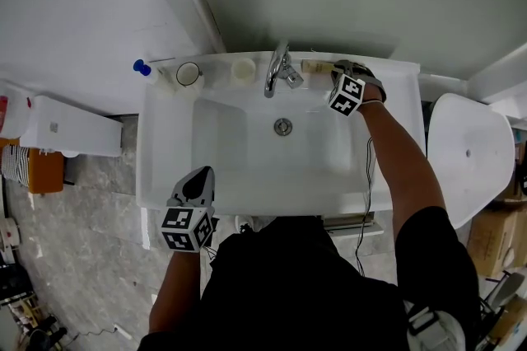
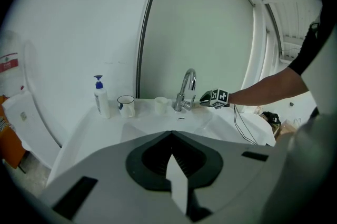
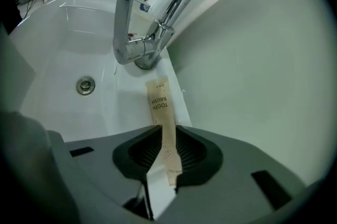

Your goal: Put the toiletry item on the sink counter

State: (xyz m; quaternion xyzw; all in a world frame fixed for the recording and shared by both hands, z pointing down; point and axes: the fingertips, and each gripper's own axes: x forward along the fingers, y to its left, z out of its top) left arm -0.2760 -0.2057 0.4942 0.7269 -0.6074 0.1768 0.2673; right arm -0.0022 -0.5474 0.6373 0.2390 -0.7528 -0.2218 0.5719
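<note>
Head view: the right gripper (image 1: pixel 333 71) is way back by the faucet (image 1: pixel 278 69), with the toothbrush packet (image 1: pixel 314 66) poking out toward the tap along the sink counter (image 1: pixel 402 86). The left gripper (image 1: pixel 196 180) hangs at the front rim, well apart, so right is clearly the nearer one.

Left gripper view: jaws pressed together, nothing in them.

Right gripper view: jaws pinch the packet's near end. Its long axis runs straight ahead of the jaws, far end by the faucet base over the back ledge. I can't tell if it's touching; probably just lower and let go.
</note>
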